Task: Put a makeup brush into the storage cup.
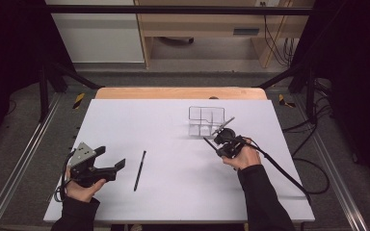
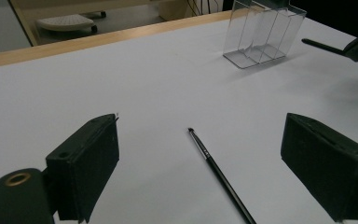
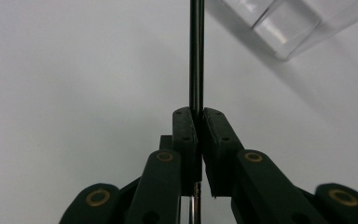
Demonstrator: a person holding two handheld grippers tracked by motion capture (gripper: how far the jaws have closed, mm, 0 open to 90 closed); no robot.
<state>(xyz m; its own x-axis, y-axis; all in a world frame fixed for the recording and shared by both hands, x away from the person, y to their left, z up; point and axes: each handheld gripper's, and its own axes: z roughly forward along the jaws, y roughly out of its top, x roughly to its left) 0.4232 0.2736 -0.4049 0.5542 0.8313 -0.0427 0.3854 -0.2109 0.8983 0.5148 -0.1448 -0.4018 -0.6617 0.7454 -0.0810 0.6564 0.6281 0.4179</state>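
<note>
hidden: held brush [image 3: 196, 56] runs off top edge of right gripper view, tip unseen | right claw [image 1: 220, 141] clamped on that brush, centre-right of high view, just below clear organizer [image 1: 205, 120] | left claw [image 1: 112, 166] jaws apart, lower left | second brush [image 1: 139, 170] flat on white counter [image 1: 173, 202], just right of left claw
</note>
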